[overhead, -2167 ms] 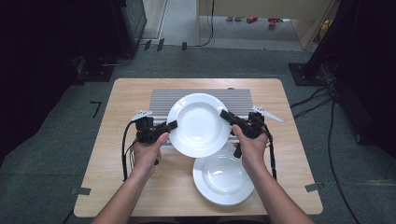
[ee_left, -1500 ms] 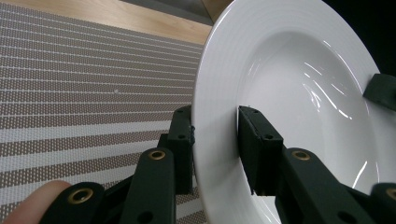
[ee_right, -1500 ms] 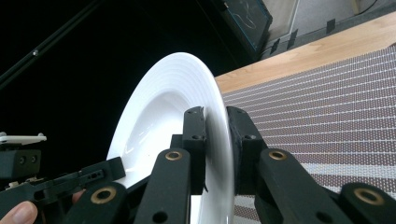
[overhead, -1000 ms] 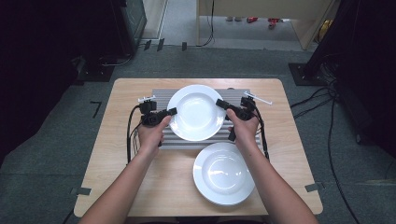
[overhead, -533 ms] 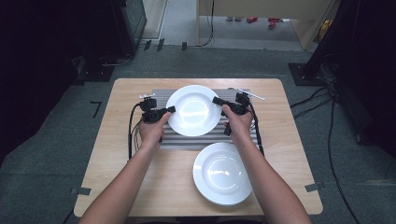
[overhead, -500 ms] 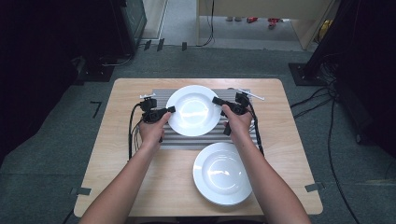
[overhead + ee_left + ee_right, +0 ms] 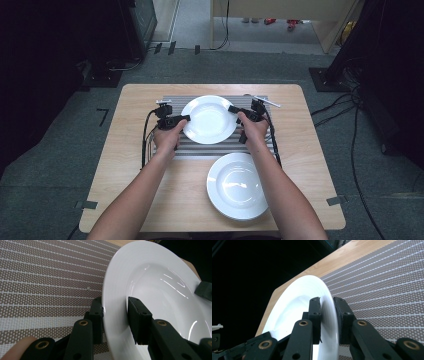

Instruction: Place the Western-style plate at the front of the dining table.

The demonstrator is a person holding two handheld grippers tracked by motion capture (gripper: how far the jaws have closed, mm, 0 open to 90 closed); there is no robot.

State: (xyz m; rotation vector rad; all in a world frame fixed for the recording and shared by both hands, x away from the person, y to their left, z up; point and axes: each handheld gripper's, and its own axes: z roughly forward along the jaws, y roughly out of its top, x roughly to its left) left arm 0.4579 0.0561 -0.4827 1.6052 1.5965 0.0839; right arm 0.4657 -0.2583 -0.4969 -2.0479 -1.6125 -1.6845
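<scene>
On the far half of the light wooden table [image 7: 125, 165], in the high view, a round white ceramic deep plate [image 7: 209, 119] sits over a grey ribbed placemat [image 7: 210, 149]. The left gripper [image 7: 184, 119] clamps the plate's left rim; the right gripper [image 7: 233, 109] clamps its right rim. A second round white ceramic plate [image 7: 238, 185] lies on the bare wood nearer the person, just in front of the mat and apart from the held plate.

In the left gripper view, the left gripper [image 7: 115, 312] has one black jaw under the rim and one inside the bowl, both pressing the white plate [image 7: 155, 290], which stands tilted above the woven mat [image 7: 45, 277].

In the right gripper view, the right gripper [image 7: 327, 312] grips the plate [image 7: 297, 302] rim likewise, the mat [image 7: 387, 290] and table edge [image 7: 342, 257] behind it.
</scene>
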